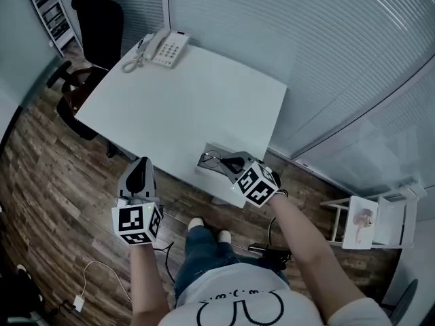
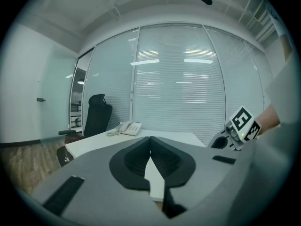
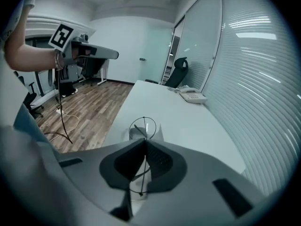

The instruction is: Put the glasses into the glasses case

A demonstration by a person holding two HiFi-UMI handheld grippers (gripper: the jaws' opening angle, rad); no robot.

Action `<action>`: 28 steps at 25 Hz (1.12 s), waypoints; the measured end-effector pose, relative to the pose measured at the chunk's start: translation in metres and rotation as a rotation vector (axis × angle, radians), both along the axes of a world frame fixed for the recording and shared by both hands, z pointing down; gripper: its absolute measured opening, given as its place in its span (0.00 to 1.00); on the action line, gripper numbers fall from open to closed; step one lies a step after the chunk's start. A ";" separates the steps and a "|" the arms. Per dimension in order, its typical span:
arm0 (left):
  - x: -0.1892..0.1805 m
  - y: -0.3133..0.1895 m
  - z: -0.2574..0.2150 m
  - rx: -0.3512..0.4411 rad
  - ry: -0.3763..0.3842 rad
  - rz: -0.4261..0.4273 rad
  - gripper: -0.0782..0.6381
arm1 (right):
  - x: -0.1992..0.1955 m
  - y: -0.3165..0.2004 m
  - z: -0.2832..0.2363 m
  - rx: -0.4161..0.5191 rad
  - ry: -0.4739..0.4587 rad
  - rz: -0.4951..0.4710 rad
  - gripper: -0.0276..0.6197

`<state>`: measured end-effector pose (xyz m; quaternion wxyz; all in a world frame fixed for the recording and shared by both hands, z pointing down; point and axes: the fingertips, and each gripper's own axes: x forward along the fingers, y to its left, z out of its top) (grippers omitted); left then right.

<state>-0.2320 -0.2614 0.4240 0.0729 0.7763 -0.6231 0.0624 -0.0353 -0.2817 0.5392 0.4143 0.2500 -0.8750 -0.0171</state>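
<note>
The right gripper (image 3: 145, 142) is pinching the thin wire glasses (image 3: 143, 126) between jaws that are almost together. Part of the frame is hiding behind the jaws, and one round lens is showing just above the case (image 1: 216, 149). The inside of the case is hard to make out. The left gripper (image 2: 150, 139) is hanging well left of the case, its jaws pressed together on nothing. One phone (image 1: 163, 46) and one chair (image 1: 95, 19) are standing far beyond the case.

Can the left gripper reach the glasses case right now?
Probably yes: the left gripper hangs off the near edge of the table, with bare top between it and the glasses case. The right gripper, jaws shut on the glasses, is at the case and may crowd it.
</note>
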 end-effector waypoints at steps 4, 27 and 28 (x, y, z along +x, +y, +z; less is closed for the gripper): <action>-0.009 -0.003 0.018 -0.032 0.007 -0.005 0.13 | -0.006 -0.008 0.029 -0.006 0.072 0.015 0.07; -0.016 -0.003 0.020 -0.028 -0.008 -0.001 0.13 | -0.015 -0.002 0.020 -0.048 0.022 0.089 0.18; -0.014 -0.004 0.015 -0.020 -0.009 0.005 0.13 | -0.013 -0.002 0.006 -0.028 0.000 0.102 0.19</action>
